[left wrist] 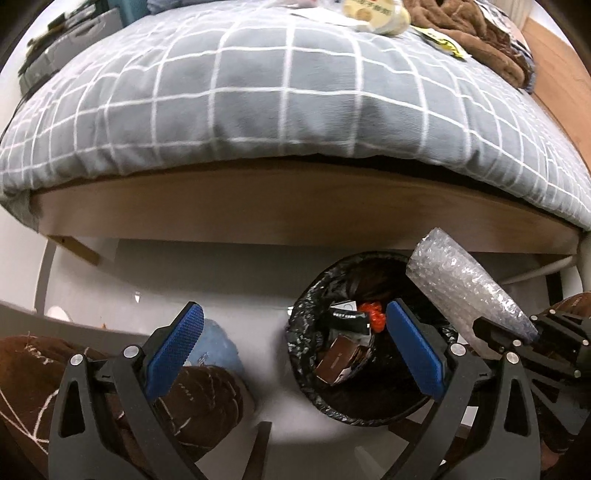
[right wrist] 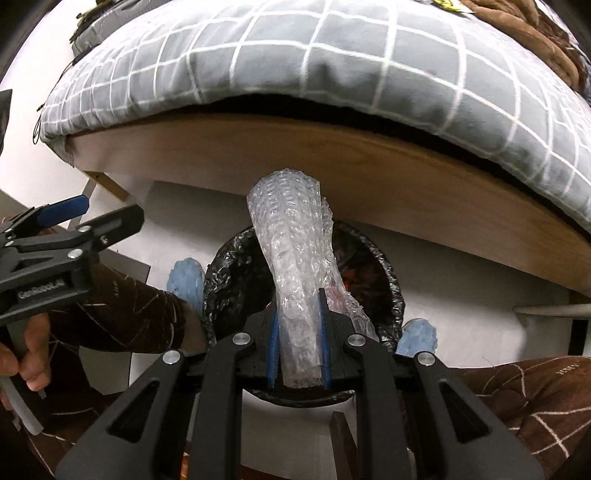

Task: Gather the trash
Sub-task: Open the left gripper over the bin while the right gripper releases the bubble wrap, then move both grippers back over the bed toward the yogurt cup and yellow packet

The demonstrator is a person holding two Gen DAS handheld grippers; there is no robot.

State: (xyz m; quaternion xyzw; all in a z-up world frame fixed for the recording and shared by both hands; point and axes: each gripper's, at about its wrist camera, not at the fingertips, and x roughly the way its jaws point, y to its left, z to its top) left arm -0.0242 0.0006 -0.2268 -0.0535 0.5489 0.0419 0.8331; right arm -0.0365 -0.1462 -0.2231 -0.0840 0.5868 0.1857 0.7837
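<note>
My right gripper is shut on a roll of clear bubble wrap and holds it over the black-bagged trash bin on the floor. The roll also shows in the left wrist view, held by the right gripper above the bin's right rim. My left gripper is open and empty, its right blue pad over the bin. It also shows at the left of the right wrist view. The bin holds a brown box, a black packet and something red.
A bed with a grey checked cover and wooden frame stands just behind the bin. A cream package, a brown blanket and a yellow wrapper lie on it. My brown-trousered legs and blue slippers flank the bin.
</note>
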